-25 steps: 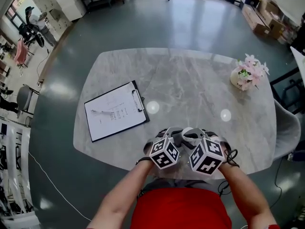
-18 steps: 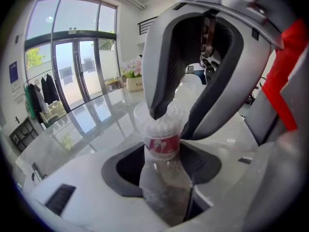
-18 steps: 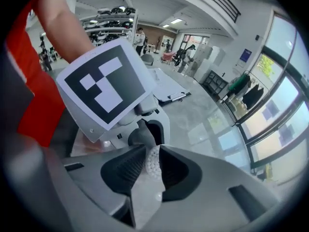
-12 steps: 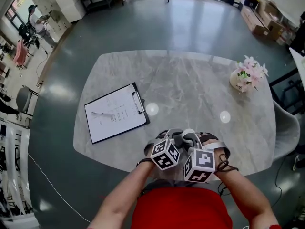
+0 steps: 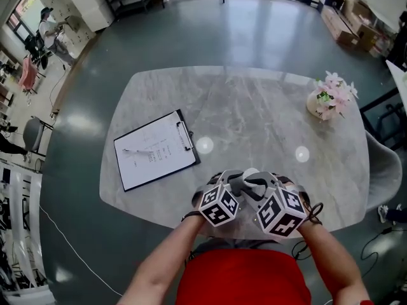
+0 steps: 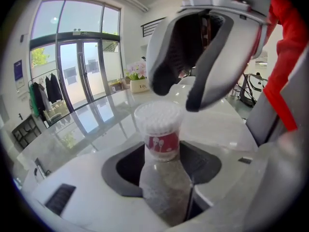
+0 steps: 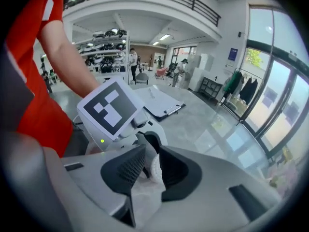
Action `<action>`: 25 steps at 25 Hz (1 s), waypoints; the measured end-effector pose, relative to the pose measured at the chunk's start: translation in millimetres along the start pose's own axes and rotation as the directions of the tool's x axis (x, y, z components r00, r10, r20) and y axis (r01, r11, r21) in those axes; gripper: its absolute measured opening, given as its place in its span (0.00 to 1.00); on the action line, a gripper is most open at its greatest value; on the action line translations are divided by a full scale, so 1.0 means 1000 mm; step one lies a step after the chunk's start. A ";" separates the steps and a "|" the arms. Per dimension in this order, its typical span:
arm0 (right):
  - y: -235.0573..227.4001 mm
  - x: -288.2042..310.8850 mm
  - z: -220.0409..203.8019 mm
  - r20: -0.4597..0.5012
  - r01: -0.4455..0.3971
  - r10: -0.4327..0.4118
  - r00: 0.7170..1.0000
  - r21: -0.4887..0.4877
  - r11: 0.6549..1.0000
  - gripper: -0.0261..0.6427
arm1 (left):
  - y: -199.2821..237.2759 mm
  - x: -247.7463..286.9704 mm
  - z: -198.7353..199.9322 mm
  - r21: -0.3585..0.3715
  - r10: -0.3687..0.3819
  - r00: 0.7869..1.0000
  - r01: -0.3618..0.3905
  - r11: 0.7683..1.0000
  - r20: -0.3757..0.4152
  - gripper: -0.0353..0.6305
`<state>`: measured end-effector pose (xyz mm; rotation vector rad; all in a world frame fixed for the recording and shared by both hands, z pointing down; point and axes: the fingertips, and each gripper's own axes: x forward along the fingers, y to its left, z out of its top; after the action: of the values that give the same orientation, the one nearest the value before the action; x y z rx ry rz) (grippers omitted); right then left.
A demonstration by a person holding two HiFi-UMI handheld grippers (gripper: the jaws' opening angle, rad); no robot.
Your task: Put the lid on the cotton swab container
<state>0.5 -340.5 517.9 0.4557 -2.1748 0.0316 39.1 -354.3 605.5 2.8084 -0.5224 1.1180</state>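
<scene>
At the near edge of the marble table (image 5: 254,107), you hold both grippers close together in front of you. Your left gripper (image 6: 164,153) has its jaws spread fairly wide and pinching the swab container (image 6: 159,134) by its lower body. The container stands upright between the pads, lifted clear of the tabletop, with the white swab tips showing at its top. Your right gripper (image 7: 152,170) hangs just above and behind the container's mouth. Its jaws are drawn close together on a pale, see-through piece that appears to be the lid (image 7: 153,174). Whether the lid touches the container cannot be told. A clipboard (image 5: 156,148) lies well to the left and a pot of pink flowers (image 5: 331,100) sits at the far right.
</scene>
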 end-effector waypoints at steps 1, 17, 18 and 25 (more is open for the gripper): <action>-0.002 -0.004 0.001 0.037 -0.010 0.008 0.999 0.044 0.999 0.21 | 0.001 -0.002 0.000 -0.007 0.007 1.000 -0.007 1.000 0.010 0.44; -0.034 -0.101 -0.003 0.592 -0.226 -0.124 0.796 0.482 0.847 0.21 | 0.005 -0.100 0.020 -0.253 0.230 0.943 -0.168 0.953 0.239 0.50; -0.035 -0.112 0.000 0.630 -0.247 -0.140 0.764 0.487 0.838 0.21 | 0.004 -0.117 0.032 -0.299 0.266 0.918 -0.175 0.938 0.295 0.49; -0.021 -0.170 0.003 0.779 -0.298 -0.198 0.595 0.442 0.846 0.15 | -0.012 -0.229 0.100 -0.500 0.518 0.669 -0.244 0.831 0.534 0.06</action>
<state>96.5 -308.2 380.1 0.8488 -3.1089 0.6014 -46.0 -297.2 377.5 2.6926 -1.2944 -0.0535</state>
